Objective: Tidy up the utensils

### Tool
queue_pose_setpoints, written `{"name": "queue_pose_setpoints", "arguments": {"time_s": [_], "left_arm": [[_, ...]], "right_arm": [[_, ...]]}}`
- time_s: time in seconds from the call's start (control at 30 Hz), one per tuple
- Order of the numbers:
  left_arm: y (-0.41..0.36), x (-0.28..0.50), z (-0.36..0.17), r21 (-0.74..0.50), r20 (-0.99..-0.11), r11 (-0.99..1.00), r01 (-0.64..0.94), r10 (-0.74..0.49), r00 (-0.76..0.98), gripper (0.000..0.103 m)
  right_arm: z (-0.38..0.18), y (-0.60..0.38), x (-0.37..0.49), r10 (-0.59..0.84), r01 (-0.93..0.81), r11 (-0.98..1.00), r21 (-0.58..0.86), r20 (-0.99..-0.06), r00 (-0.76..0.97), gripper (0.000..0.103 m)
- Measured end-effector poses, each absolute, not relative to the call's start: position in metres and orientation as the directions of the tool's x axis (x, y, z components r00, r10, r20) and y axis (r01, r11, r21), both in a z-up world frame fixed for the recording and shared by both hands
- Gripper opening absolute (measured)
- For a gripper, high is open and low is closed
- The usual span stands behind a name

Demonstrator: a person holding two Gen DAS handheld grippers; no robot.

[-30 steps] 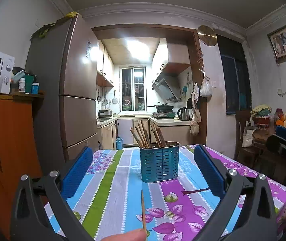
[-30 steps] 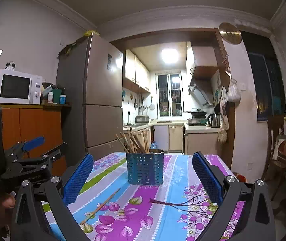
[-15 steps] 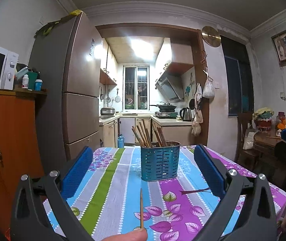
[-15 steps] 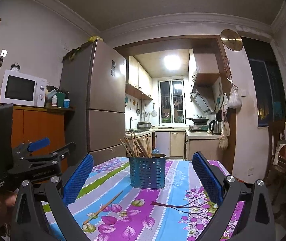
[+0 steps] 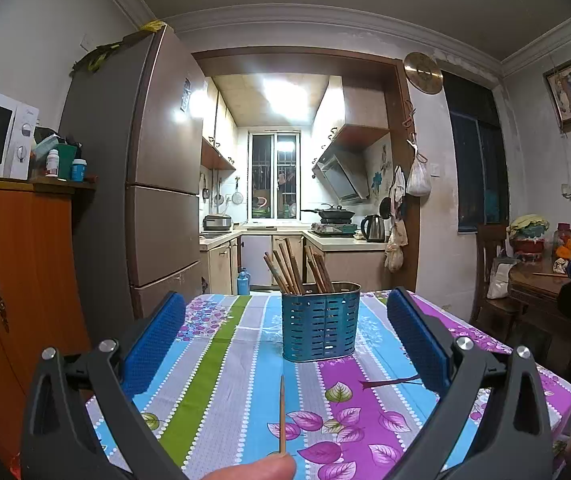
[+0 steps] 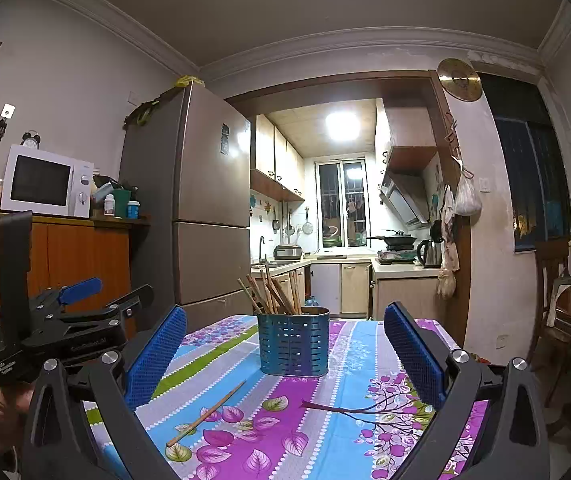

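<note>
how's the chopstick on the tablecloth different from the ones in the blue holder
The loose chopstick lies flat on the tablecloth, alone; the chopsticks in the holder stand leaning, bunched together. The loose one sits in front of the blue slotted holder, apart from it; the others are inside, with their lower ends hidden. All look like brown wooden sticks. Neither open claw, left or right, holds any.

Perforated blue metal utensil holder (image 5: 320, 326) with a dull painted finish held matt wooden chopsticks (image 5: 293, 268). A single wooden chopstick (image 6: 206, 414) lay on the smooth, faintly glossy printed tablecloth (image 6: 349, 360). Gripper fingers (image 5: 415, 340) bore rough, dimpled blue rubber pads on matt black plastic. The refrigerator (image 6: 205, 200) appeared brushed, semi-glossy metal.
</note>
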State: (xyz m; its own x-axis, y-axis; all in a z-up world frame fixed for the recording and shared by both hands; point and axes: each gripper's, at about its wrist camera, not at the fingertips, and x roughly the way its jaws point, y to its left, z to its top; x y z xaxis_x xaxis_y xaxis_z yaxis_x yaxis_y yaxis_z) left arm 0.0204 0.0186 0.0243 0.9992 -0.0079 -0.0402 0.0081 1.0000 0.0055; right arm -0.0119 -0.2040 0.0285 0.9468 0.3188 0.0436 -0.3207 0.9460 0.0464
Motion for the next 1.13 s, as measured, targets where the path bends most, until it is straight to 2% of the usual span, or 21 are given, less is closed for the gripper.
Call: {"name": "queue_pose_setpoints", "arguments": {"time_s": [0.8, 1.13], "left_arm": [[0.013, 0.028, 0.02, 0.026, -0.041, 1.0, -0.001, 0.002, 0.999, 0.097], [0.022, 0.037, 0.017, -0.004, -0.074, 1.0, -0.026, 0.026, 0.997, 0.097]], "right_arm": [[0.031, -0.206, -0.005, 0.336, -0.337, 0.94, 0.048, 0.029, 0.941, 0.098], [0.027, -0.207, -0.001, 0.332, -0.333, 0.941, 0.051, 0.024, 0.943, 0.098]]}}
